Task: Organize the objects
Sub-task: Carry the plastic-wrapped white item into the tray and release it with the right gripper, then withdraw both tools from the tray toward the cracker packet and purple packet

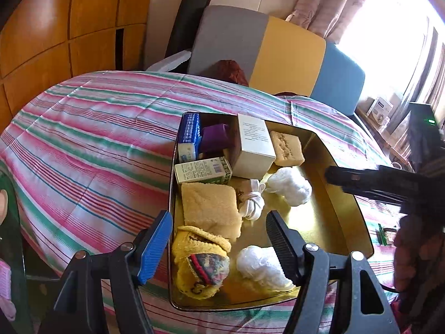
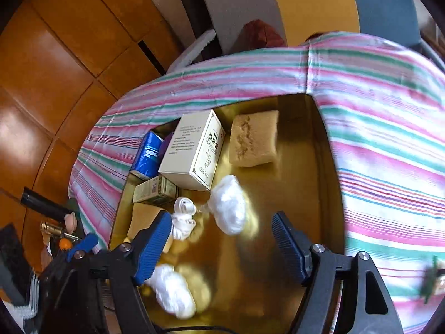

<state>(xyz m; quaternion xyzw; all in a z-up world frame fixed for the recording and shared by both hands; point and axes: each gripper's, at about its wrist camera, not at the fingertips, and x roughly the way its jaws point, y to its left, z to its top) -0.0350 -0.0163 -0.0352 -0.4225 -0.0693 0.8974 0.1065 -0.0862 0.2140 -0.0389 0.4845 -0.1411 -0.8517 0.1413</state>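
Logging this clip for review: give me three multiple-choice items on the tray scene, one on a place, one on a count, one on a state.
1. Where is the blue pack?
A. far left corner of the tray
B. on the striped cloth
C. between the left tongs

2. How many white plastic wads are in the tray?
A. one
B. two
C. four

3. How do the right tongs stand?
A. shut on a box
B. shut, empty
C. open, empty

Key: 1 A, it stands on edge against the tray's far left wall. 2 B, one wad mid-tray, another near the front rim. 3 C, the pads stand wide apart with nothing between them.
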